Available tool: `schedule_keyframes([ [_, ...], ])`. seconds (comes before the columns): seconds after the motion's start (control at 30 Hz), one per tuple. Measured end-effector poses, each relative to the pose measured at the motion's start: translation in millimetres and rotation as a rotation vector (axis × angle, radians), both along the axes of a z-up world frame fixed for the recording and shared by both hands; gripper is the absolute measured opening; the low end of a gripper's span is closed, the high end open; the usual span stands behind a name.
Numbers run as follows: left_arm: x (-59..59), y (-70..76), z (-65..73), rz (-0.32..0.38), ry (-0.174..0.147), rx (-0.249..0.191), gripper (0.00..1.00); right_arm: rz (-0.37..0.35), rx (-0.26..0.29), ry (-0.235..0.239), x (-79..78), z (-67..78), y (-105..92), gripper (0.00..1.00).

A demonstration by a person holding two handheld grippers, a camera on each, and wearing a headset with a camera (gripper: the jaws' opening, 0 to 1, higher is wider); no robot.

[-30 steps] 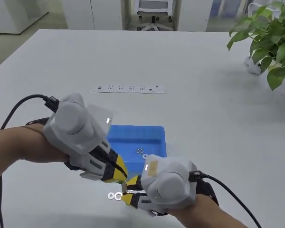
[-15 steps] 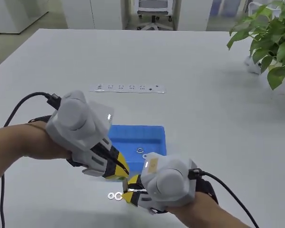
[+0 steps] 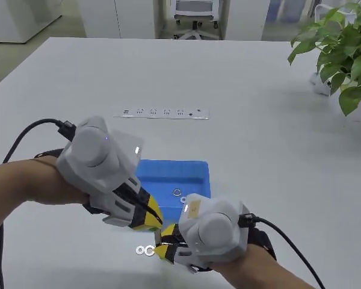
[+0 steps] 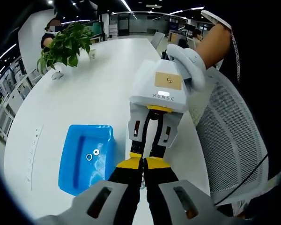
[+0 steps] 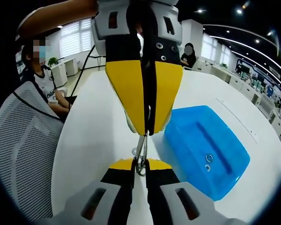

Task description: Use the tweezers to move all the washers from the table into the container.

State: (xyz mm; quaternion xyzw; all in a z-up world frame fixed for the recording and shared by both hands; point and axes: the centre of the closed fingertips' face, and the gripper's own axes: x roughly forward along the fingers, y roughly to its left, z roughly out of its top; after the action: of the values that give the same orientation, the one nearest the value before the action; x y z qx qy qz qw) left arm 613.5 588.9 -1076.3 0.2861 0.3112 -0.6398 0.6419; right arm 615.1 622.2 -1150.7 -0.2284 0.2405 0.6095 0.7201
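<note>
Left tool (image 3: pixel 148 218) jaws together on tweezers (image 5: pixel 141 152); two washers (image 3: pixel 145 249) lie on tabletop (image 3: pixel 259 132) just beside right tool (image 3: pixel 163 245), likewise clamped on tweezers. Risk: opposed grips twist tweezers loose, washers never reach container (image 3: pixel 168 171)

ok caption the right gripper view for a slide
Right gripper and left gripper both shut on the tweezers, blue container holding two washers alongside.

We look across a broad white bench (image 3: pixel 259 150), with a white power strip (image 3: pixel 161 112) lying at 12 o'clock and a leafy potted plant (image 3: pixel 343 48) at 2 o'clock. Beyond its far edge stands an office chair (image 3: pixel 194 12). Ceiling light strips (image 5: pixel 239 42) run overhead, and a grey mesh chair (image 4: pixel 229 136) sits beside the bench.
</note>
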Motion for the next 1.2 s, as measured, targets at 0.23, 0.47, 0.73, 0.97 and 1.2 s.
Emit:
schedule_keyframes([
  [0.23, -1.3, -1.2, -0.2, -0.008, 0.003, 0.002, 0.05, -0.004, -0.001, 0.007, -1.2, 0.7, -1.2, 0.1],
  [0.47, -2.6, -1.3, 2.1, -0.011, 0.003, 0.001, 0.05, 0.001, -0.005, 0.002, -2.9, 3.4, -3.6, 0.1],
  [0.73, -2.2, -1.9, 10.8, -0.015, -0.001, -0.004, 0.05, 0.002, 0.001, 0.0, -3.6, 12.4, -4.3, 0.1],
  [0.97, -1.6, -4.2, 21.1, -0.024, -0.003, -0.01, 0.05, -0.005, 0.007, -0.004, -2.7, 22.4, -6.3, 0.1],
  [1.2, 0.7, -6.7, 30.9, -0.032, -0.006, -0.012, 0.05, -0.01, 0.008, -0.01, 0.7, 32.6, -8.5, 0.1],
])
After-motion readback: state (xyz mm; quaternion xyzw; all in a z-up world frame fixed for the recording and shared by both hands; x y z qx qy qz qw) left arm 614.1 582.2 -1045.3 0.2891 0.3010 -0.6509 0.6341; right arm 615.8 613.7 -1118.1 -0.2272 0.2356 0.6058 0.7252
